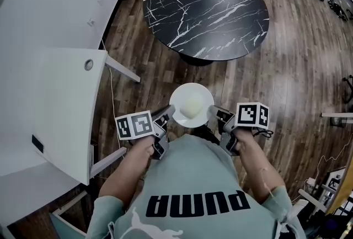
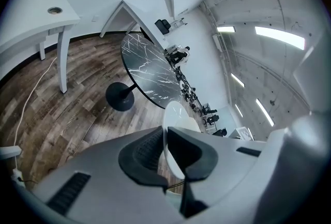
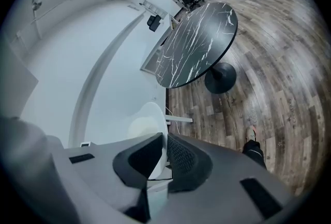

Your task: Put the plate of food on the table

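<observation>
Read "PUMA" in black capitals, upside down, across the pale green shirt (image 1: 187, 169) at six o'clock in the head view, with part of a white logo (image 1: 131, 229) near seven o'clock. Found nothing else legible.

The person wears a pale green, short-sleeved T-shirt (image 1: 193, 177) with bold black lettering across the chest (it reads upside down from the head view). The left gripper (image 1: 166, 112) and right gripper (image 1: 215, 113) share one build: light grey shells, black ribbed pads (image 2: 144, 151), and a white cube (image 1: 134, 125) on each, printed with black square markers.
</observation>
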A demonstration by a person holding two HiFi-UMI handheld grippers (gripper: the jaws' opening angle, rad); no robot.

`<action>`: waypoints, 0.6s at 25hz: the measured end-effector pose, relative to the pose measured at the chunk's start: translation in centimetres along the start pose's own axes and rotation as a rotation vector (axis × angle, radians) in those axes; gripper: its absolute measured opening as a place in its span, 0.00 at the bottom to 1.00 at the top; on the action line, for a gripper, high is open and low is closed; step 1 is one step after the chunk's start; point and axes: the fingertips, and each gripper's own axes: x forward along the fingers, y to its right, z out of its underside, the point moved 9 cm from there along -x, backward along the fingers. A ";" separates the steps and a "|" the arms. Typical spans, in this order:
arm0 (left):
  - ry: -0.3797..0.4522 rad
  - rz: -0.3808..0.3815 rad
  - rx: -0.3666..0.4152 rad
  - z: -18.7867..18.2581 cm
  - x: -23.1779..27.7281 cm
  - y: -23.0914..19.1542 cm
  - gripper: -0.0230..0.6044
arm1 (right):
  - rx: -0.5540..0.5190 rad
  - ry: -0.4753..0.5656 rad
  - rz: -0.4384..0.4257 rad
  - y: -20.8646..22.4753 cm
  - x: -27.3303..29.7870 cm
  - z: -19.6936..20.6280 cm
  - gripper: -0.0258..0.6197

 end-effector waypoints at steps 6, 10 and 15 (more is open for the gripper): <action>0.015 -0.021 0.003 -1.2 4.1 2.4 0.09 | -0.002 -0.006 -0.023 2.1 -1.4 -4.4 0.10; 0.028 -0.031 0.006 -1.8 6.2 3.9 0.09 | -0.007 -0.006 -0.036 3.2 -2.4 -6.7 0.10; 0.047 -0.036 0.002 -2.1 8.3 5.2 0.09 | -0.020 -0.001 -0.052 4.2 -3.4 -9.0 0.09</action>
